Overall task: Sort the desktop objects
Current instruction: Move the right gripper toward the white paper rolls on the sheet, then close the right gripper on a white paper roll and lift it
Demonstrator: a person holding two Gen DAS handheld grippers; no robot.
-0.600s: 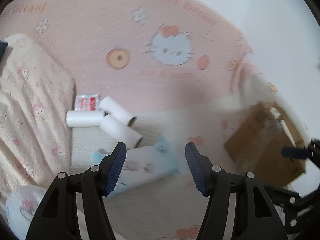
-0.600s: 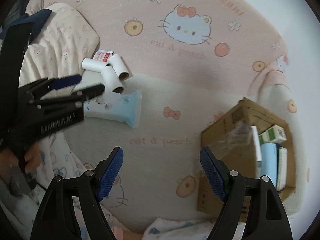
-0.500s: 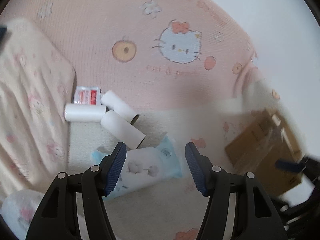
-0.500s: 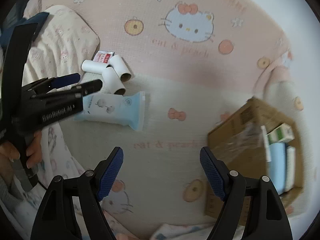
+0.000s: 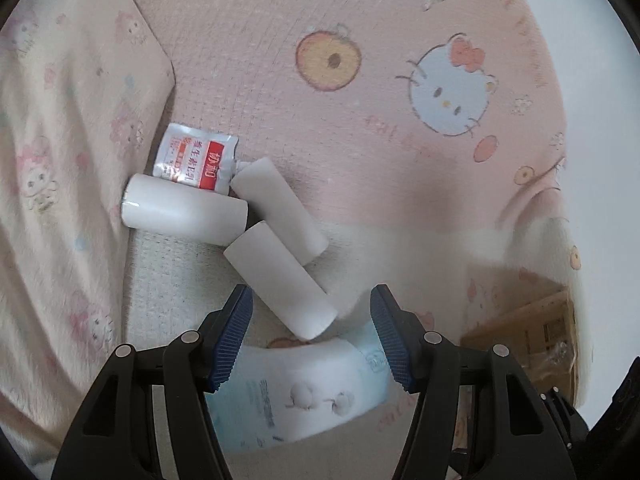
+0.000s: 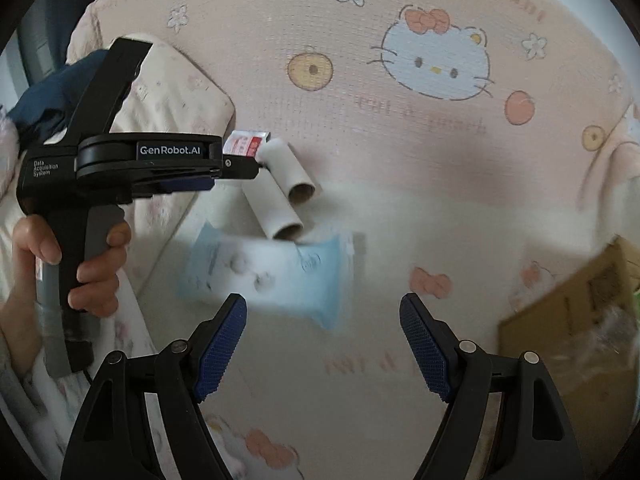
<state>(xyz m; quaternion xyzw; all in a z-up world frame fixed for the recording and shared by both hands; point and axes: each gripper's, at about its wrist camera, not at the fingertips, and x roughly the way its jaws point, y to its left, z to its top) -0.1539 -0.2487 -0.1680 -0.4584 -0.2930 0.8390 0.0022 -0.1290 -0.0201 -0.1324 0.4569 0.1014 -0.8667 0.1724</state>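
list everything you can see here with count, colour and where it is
paper rolls: three, white, clustered on the bed cover ahead of the left gripper
sachet: one, white with red label, just behind the rolls, beside the pillow
tissue pack: one, light blue and white, nearer than the rolls, under the left gripper
cardboard box: one, brown, far right edge, contents blurred
pillow: one, cream with pink print, left side
bed cover: one, pink and cream with cartoon cat print, under everything
left gripper: black with blue pads, open, over the nearest roll
right gripper: black with blue pads, open, nothing between the pads
hand: one, gripping the left gripper's handle
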